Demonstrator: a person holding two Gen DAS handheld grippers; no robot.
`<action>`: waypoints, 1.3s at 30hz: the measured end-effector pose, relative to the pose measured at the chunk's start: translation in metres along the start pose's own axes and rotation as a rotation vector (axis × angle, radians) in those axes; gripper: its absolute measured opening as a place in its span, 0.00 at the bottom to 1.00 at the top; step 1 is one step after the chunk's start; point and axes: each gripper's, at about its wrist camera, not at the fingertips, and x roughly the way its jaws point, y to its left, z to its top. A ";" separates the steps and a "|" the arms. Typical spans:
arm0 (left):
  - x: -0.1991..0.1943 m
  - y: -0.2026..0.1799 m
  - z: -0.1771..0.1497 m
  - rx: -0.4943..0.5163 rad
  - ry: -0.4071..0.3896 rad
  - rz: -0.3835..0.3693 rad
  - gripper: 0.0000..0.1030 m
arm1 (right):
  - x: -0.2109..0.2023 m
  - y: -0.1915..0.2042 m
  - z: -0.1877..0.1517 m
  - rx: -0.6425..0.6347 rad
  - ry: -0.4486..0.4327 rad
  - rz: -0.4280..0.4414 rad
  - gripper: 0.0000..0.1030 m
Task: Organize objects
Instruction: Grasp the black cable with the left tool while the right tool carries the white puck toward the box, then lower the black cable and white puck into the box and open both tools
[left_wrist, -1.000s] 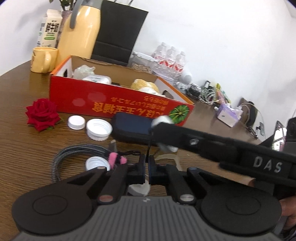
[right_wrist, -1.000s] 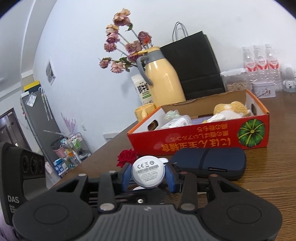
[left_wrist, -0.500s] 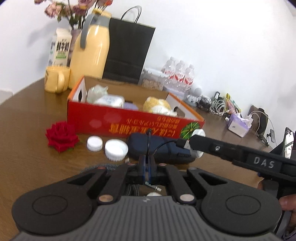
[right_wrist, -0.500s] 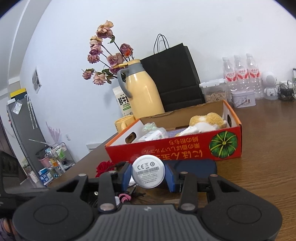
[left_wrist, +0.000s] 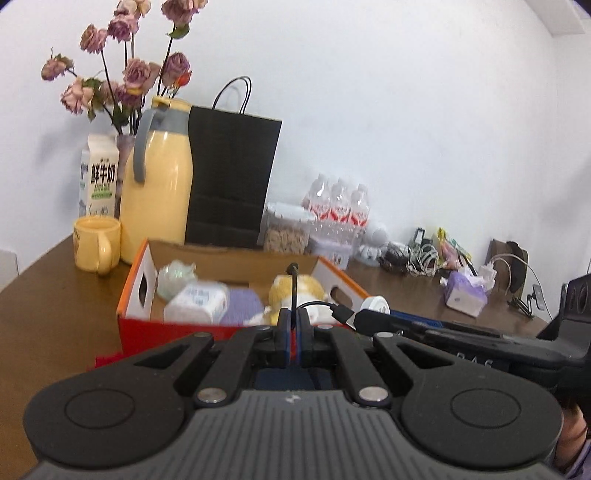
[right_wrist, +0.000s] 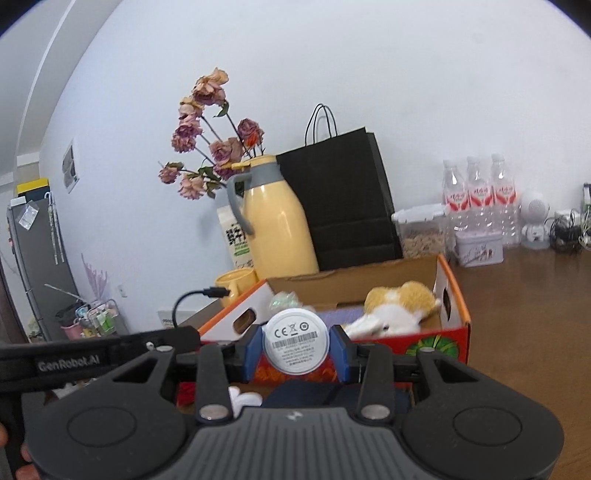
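Left wrist view: my left claw (left_wrist: 292, 332) is pinched tight on a thin black cable (left_wrist: 293, 291), before the red cardboard box (left_wrist: 147, 291) on the desk (left_wrist: 55, 295). Right wrist view: my right claw (right_wrist: 296, 347) clamps a round white puck (right_wrist: 296, 341) on edge, label facing me.

three water bottles (right_wrist: 478, 199); one mug (left_wrist: 96, 243); one black bag (right_wrist: 347, 206)

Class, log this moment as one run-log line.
left gripper: shut on cable | right gripper: shut on white disc | box: ahead

Glossy yellow jug (left_wrist: 157, 199), matt black paper bag (left_wrist: 232, 177)
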 end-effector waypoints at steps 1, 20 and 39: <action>0.004 0.000 0.004 0.001 -0.008 0.002 0.03 | 0.003 -0.001 0.003 -0.004 -0.005 -0.006 0.37; 0.114 0.037 0.020 -0.011 0.004 0.149 0.03 | 0.119 -0.033 0.025 -0.058 -0.002 -0.137 0.37; 0.131 0.046 0.013 0.011 0.062 0.272 0.02 | 0.128 -0.048 0.013 -0.028 0.044 -0.216 0.37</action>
